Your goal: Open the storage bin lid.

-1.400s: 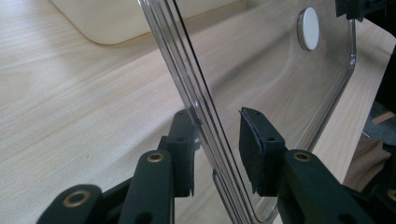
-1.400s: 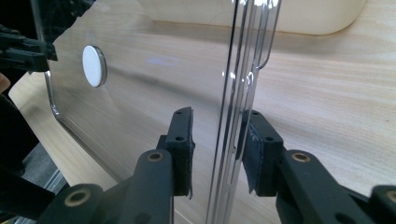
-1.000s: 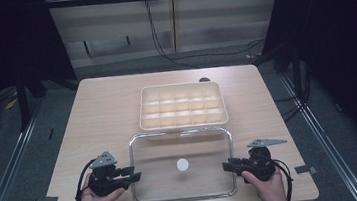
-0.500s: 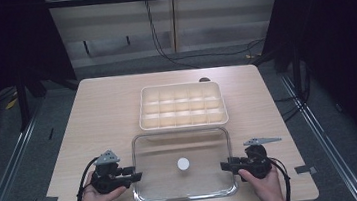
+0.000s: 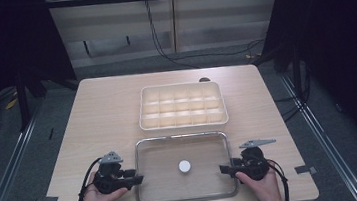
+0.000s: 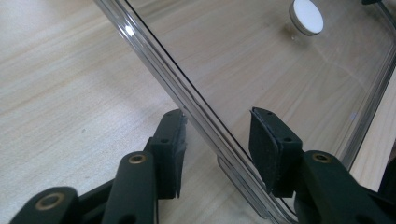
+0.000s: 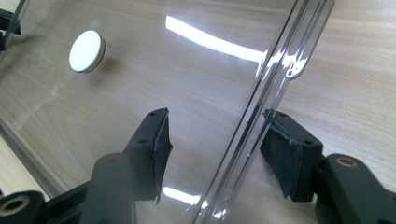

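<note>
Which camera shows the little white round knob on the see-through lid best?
The right gripper view: the white knob looks big and sharp there, whole, with its rim visible, on the clear lid. The left gripper view shows it cut off at the top edge. The high view shows it whole but tiny, mid-lid.

Black gripper [image 5: 133,179] jaws, brass rivets, grey pads

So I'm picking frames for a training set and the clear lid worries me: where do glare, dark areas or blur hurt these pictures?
High view: the pale wooden table is evenly lit, the surroundings nearly black. Right gripper view: a bright glare streak lies across the clear rectangular plastic lid, and its rim flares white. Left gripper view: one small highlight on the lid's rim, the round white knob slightly soft, the black jaws sharp.
</note>
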Tool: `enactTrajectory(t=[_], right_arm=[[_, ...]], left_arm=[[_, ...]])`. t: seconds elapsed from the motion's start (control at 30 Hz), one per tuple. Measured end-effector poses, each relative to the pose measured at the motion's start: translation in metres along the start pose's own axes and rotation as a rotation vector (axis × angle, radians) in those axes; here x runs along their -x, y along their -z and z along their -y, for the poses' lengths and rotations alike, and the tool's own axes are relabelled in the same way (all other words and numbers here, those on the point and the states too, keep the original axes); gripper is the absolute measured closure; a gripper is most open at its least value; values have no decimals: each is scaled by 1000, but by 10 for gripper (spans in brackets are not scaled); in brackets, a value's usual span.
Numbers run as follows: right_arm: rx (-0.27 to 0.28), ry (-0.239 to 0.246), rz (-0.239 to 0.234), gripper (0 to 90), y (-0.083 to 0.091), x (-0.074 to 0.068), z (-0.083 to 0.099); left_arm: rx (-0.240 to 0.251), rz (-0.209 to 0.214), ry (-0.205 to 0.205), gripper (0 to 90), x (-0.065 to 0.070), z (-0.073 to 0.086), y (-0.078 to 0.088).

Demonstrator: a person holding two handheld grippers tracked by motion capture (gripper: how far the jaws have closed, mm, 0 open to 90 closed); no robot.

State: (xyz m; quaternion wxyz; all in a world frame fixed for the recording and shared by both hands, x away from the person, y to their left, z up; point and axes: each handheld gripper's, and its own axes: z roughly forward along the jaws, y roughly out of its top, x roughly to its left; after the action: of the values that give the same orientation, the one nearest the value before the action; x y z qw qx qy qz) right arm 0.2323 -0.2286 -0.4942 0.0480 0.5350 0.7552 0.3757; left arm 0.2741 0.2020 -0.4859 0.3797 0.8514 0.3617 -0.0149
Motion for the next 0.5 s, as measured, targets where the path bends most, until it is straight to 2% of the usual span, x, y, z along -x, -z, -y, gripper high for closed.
enactTrajectory(t=[0.13, 0.27, 0.3, 0.4, 0.47, 0.5], right_arm=[[8, 9, 19, 436, 0, 0, 0], [18, 2, 21, 419, 0, 3, 0], [17, 2, 21, 417, -1, 3, -1], [15, -4, 13, 389, 0, 4, -1], [35, -2, 25, 375, 2, 5, -2], [53, -6, 21, 369, 4, 6, -2]], left_arm=[[-5, 7, 18, 554, -1, 0, -2], [-36, 9, 19, 531, -1, 0, -4], [-27, 6, 29, 524, 0, 0, -5], [-38, -4, 21, 501, 1, -1, -6], [-30, -58, -6, 498, 4, -1, -7], [-31, -46, -2, 480, 4, -1, -7]])
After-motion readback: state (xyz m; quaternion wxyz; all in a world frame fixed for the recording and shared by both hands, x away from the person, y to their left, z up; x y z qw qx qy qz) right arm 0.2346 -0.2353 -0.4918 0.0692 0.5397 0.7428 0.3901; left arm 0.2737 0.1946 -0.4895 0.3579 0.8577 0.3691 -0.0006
